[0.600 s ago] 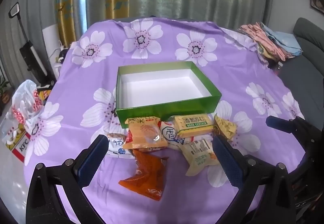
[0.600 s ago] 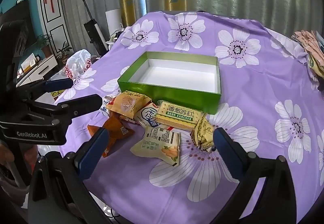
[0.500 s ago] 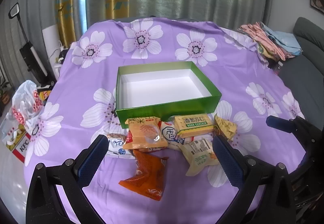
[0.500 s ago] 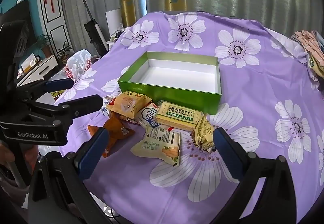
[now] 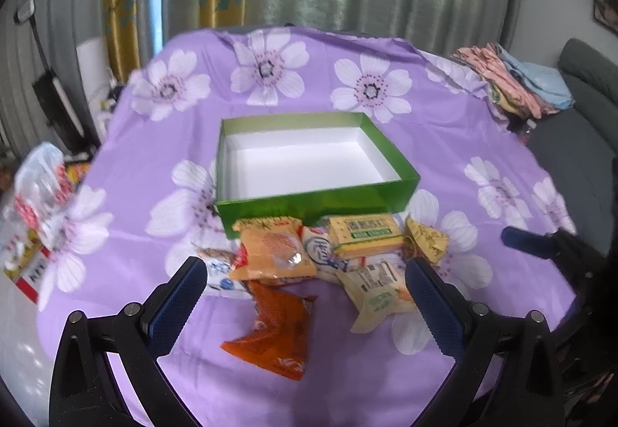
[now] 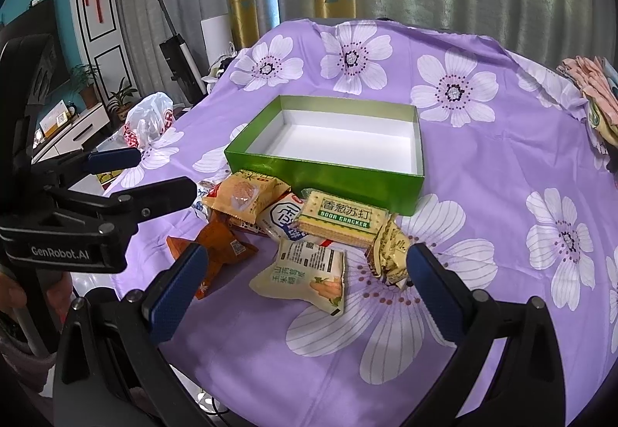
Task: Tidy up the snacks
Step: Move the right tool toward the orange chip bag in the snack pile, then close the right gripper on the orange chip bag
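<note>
An empty green box (image 5: 247, 209) (image 6: 324, 172) with a white inside sits on the purple flowered cloth. In front of it lies a heap of snack packets: an orange pack (image 5: 270, 253) (image 6: 243, 195), a soda cracker pack (image 5: 365, 236) (image 6: 340, 218), a dark orange pack (image 5: 276, 326) (image 6: 220, 245), a pale yellow pack (image 5: 380, 292) (image 6: 305, 274) and a crumpled yellow wrapper (image 5: 426, 238) (image 6: 390, 253). My left gripper (image 5: 305, 305) hovers open above the heap's near side. My right gripper (image 6: 303, 290) is open too, over the pale yellow pack. Neither holds anything.
Folded clothes (image 5: 513, 79) lie at the table's far right edge, beside a grey sofa (image 5: 579, 126). A white plastic bag (image 6: 148, 118) and a vacuum (image 6: 174, 44) stand off the table's left. The left gripper's body (image 6: 77, 218) fills the left of the right wrist view.
The left wrist view has shifted a little and blurred, so that hand is moving slightly. The right gripper and the snacks have stayed put.
</note>
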`<action>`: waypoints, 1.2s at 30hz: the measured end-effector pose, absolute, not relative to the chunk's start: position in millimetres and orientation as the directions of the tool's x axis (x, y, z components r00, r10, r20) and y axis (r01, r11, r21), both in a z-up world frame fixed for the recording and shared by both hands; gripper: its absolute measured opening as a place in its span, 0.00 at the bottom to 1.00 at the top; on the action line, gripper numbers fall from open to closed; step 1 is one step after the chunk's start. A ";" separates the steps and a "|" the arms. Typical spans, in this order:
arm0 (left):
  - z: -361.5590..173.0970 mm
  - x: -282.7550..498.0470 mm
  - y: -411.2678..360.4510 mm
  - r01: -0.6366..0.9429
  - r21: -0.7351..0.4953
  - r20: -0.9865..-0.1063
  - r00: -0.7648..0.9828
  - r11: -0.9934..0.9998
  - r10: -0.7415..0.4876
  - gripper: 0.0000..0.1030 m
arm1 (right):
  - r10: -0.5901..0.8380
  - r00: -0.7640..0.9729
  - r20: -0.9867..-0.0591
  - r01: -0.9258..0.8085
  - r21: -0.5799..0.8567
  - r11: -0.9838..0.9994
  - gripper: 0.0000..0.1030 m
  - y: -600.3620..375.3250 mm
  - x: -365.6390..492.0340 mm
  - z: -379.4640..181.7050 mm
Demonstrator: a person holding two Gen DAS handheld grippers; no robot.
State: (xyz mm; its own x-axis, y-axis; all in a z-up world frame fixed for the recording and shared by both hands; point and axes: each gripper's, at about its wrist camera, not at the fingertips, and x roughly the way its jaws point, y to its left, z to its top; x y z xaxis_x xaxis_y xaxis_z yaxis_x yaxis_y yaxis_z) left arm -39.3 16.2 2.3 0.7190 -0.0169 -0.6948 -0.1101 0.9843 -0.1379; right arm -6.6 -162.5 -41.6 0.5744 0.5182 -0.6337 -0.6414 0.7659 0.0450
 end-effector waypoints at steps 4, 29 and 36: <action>-12.7 -38.1 38.0 -0.129 -0.231 -0.726 0.683 0.964 -0.083 0.99 | 0.533 0.533 -0.658 -0.654 0.079 0.752 1.00 -154.4 -6.5 -53.3; -72.4 -46.0 81.4 -0.082 -0.449 -0.721 0.621 0.890 -0.307 0.94 | 0.709 0.113 -0.696 -0.708 0.444 0.549 0.99 -70.9 -3.8 -152.2; -88.0 -31.3 76.2 -0.072 -0.441 -0.754 0.570 0.894 -0.326 0.66 | 0.701 0.134 -0.701 -0.721 0.416 0.555 0.85 -51.2 8.2 -150.6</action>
